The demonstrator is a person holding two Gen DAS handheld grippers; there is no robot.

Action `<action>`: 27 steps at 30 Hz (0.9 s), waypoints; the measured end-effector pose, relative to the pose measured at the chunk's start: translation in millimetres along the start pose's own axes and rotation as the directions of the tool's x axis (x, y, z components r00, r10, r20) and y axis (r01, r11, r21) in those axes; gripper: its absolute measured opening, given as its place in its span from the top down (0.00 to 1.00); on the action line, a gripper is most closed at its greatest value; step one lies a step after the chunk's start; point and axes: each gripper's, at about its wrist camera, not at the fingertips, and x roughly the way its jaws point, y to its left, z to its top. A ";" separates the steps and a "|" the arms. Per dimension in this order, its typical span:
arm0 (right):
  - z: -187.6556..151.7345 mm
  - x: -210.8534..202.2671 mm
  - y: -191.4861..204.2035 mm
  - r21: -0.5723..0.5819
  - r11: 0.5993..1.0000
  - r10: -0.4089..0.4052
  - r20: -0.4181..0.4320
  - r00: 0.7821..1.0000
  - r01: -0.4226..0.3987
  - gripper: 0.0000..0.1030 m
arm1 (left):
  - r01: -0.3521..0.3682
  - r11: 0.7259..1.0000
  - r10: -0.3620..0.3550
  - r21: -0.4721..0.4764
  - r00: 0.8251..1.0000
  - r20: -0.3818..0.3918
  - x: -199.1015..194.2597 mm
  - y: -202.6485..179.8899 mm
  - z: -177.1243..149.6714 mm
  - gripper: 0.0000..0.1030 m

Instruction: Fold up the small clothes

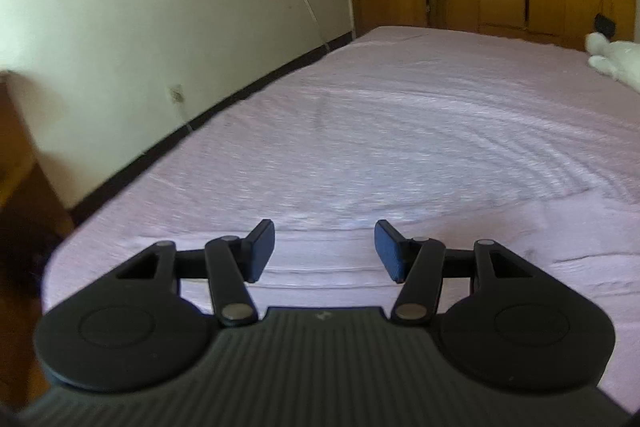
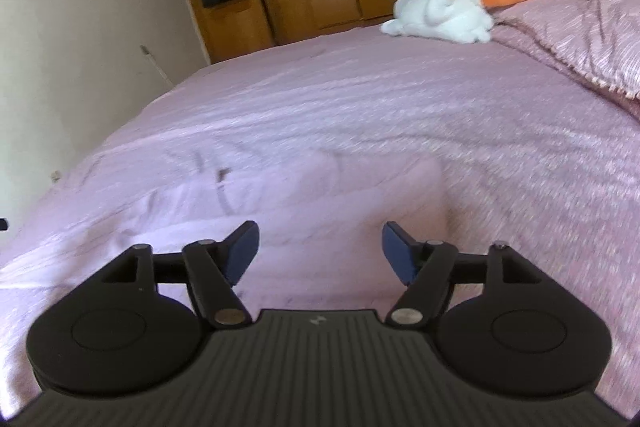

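The bed (image 2: 360, 115), under a pink cover, fills both views; no small garment lies on it near either claw, so the clothes to fold cannot be placed from these pictures. Toward the bed's far end rests a white and orange soft toy (image 2: 444, 11), mostly cut off in the left view. The left claw (image 1: 325, 251) and right claw (image 2: 320, 254) hang low over the bed, spread wide and empty, probably readying to reach.
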 end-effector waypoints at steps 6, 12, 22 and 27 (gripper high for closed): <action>-43.3 -18.3 32.8 -0.066 0.998 -0.011 0.005 1.000 0.011 0.19 | -0.013 0.995 0.007 -0.095 0.998 -0.067 12.9 46.1 -16.7 0.38; -74.8 -20.1 48.4 -0.132 0.989 -0.065 -0.036 0.997 0.060 0.19 | -0.024 0.949 -0.022 -0.314 0.989 -0.143 43.2 79.2 -51.0 0.38; -85.7 -7.6 34.2 -0.045 0.988 -0.153 -0.077 0.985 0.149 0.19 | -0.023 0.843 -0.056 -0.537 0.990 -0.129 93.6 111.1 -86.2 0.35; -81.3 -5.0 36.6 -0.063 0.983 -0.177 -0.065 0.982 0.173 0.19 | -0.007 0.856 -0.052 -0.516 0.994 -0.098 113.2 110.2 -79.6 0.31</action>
